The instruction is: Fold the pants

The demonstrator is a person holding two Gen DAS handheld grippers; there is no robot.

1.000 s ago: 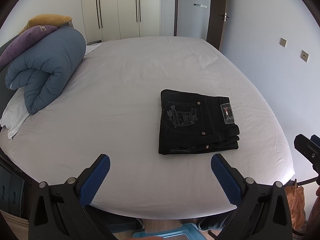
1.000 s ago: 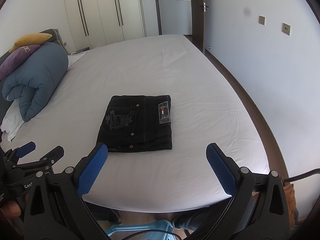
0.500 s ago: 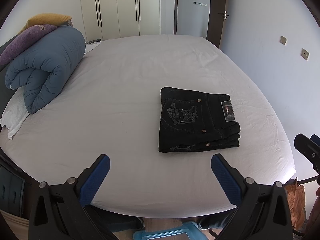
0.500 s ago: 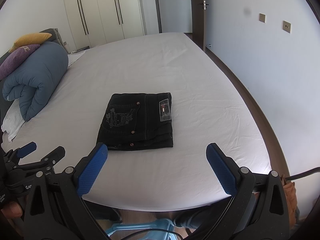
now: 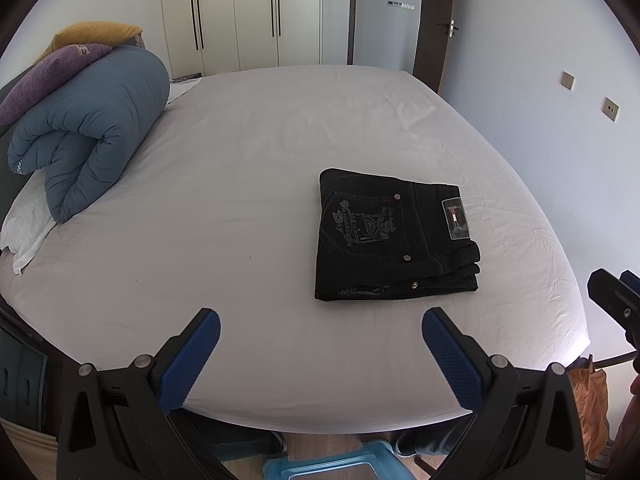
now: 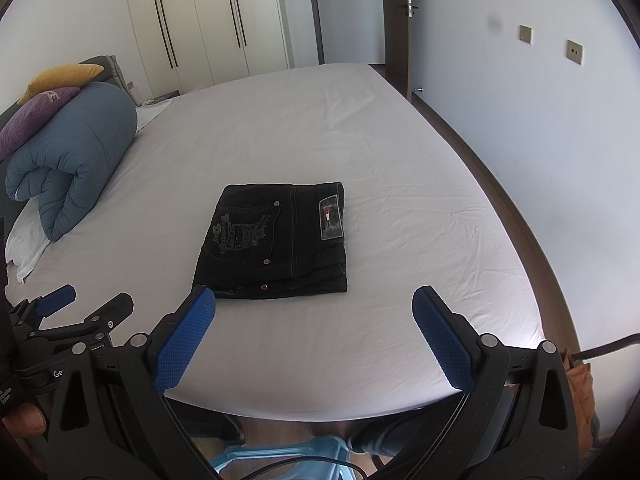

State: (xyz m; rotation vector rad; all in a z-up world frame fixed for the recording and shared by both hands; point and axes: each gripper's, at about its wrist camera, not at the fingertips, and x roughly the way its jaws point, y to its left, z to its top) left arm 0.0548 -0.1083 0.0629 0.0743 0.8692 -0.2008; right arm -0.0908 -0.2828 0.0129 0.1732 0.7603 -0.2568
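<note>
A: What has moved in the last second?

B: Barely anything; both views drifted back a touch, and the pants (image 5: pixel 394 236) lie as before. In the left wrist view they sit folded on the bed (image 5: pixel 248 184), ahead of the left tool (image 5: pixel 320 354), spread wide and empty.

A: And the right wrist view?

B: The right tool (image 6: pixel 314 338) gapes wide, empty, near the pants' front edge. Dense denim, probably heavy and floppy; pinch the stacked fold edge.
</note>
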